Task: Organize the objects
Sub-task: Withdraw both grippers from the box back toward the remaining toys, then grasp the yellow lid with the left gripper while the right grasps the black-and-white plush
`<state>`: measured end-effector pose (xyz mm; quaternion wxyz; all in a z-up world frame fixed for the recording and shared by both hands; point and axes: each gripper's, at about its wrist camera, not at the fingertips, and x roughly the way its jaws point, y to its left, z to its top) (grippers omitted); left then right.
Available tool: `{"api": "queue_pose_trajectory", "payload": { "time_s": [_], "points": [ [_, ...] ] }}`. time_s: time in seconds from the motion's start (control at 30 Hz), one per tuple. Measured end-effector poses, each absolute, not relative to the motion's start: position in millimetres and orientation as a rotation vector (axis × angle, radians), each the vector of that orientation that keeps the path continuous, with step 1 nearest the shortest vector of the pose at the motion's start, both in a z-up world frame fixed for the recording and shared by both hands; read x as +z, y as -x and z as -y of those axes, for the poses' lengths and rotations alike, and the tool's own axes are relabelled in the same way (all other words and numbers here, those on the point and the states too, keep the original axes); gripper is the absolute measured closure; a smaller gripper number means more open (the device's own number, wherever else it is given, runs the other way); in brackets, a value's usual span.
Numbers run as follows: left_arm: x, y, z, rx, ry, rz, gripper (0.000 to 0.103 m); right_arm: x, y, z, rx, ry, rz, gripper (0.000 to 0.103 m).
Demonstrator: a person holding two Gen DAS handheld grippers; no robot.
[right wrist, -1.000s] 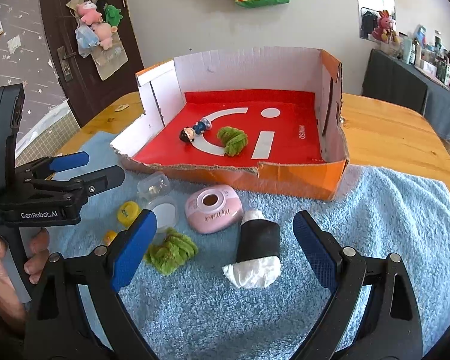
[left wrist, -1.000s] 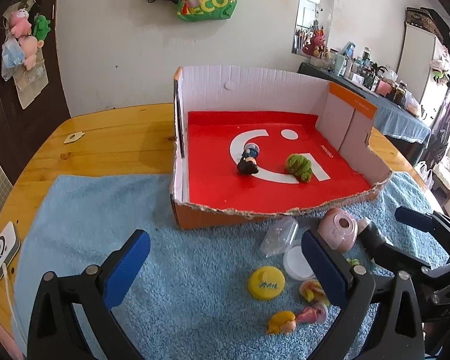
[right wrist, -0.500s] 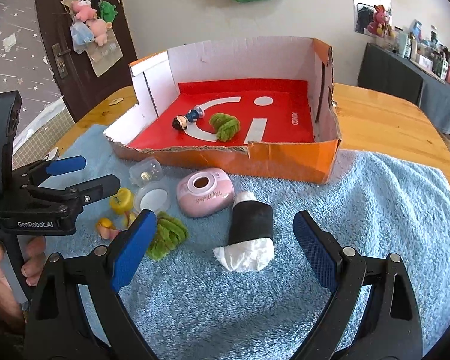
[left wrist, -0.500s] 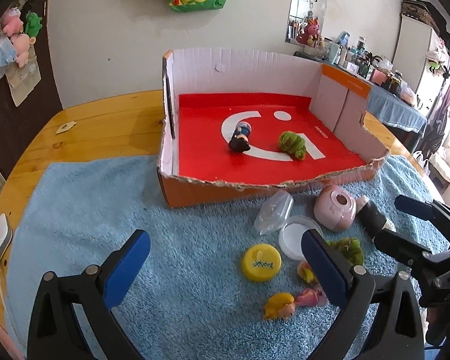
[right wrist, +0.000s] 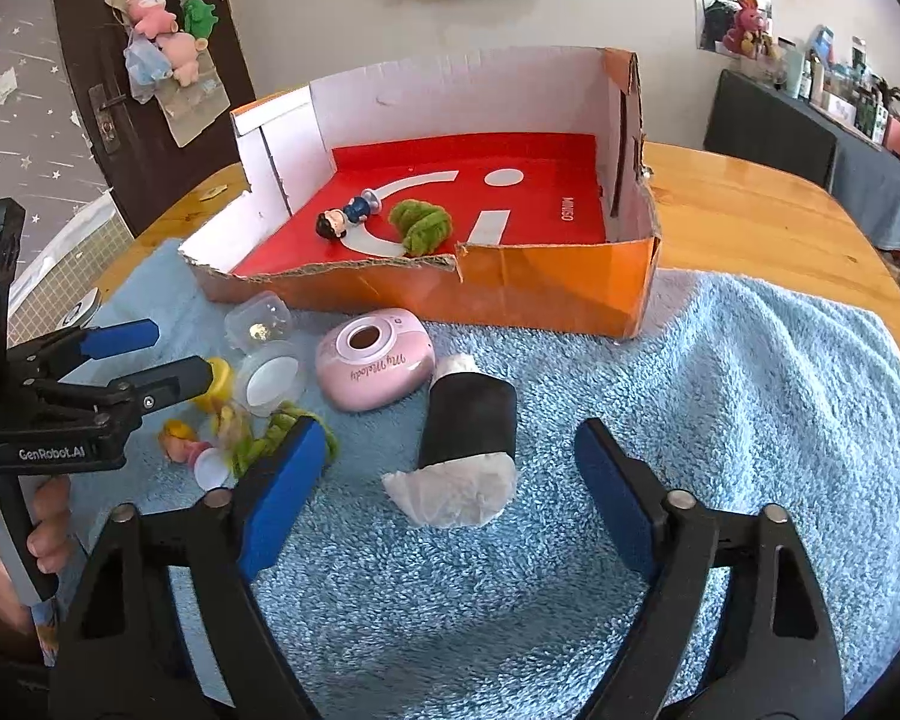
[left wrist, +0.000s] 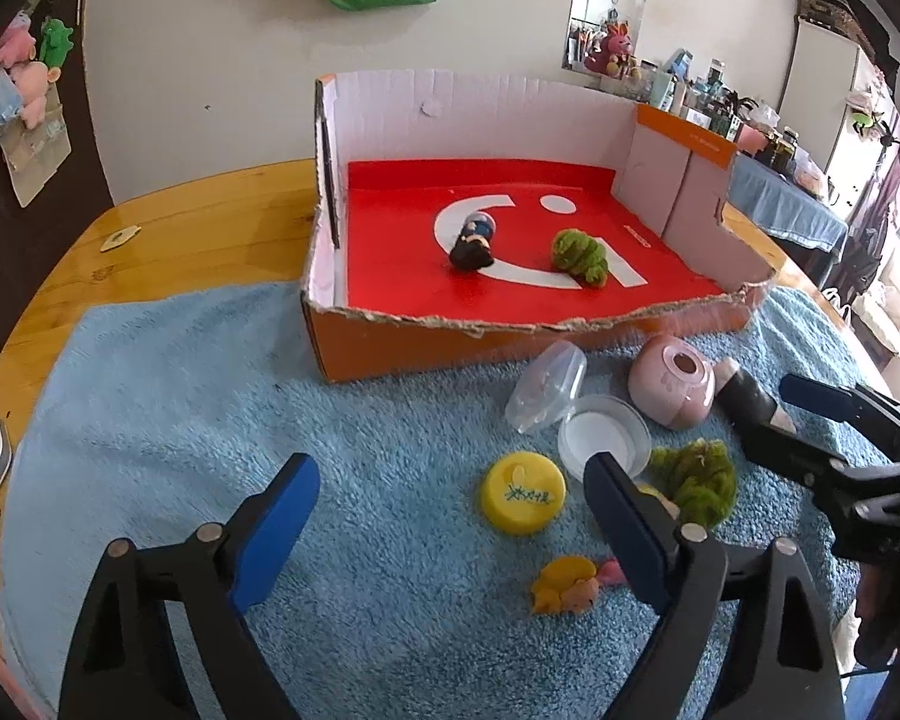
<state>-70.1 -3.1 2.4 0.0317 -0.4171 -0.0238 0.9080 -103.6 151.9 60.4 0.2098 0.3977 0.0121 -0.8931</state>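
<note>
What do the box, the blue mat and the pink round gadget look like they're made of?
Box: corrugated cardboard, judging by its torn, fluted front edge; glossy red printed floor. Mat: fluffy terry-like fabric, probably a towel. Gadget: smooth, slightly shiny shell, likely plastic.

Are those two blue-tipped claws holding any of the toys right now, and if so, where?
Nothing is held. The left gripper and the right gripper are both closing, with nothing pressed between their fingers; the black roll lies loose on the towel.
</note>
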Motion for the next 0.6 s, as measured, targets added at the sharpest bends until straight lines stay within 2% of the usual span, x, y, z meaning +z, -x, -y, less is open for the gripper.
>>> {"api": "queue_pose_trajectory", "payload": {
  "time_s": [0.07,0.13,0.43,0.6],
  "points": [
    [2,70,2,2.787,1.290,0.069,0.019,59,105,-153,-2.487,-1.113,-0.030,0.034],
    [0,70,2,2.780,1.292,0.067,0.021,58,106,-154,-2.487,-1.120,-0.029,0.038],
    [-4,69,-1,2.756,1.300,0.055,0.024,53,108,-155,-2.491,-1.136,-0.039,0.044],
    [-8,70,-1,2.747,1.313,0.059,0.031,52,111,-154,-2.503,-1.147,-0.056,0.051]
  ]
}}
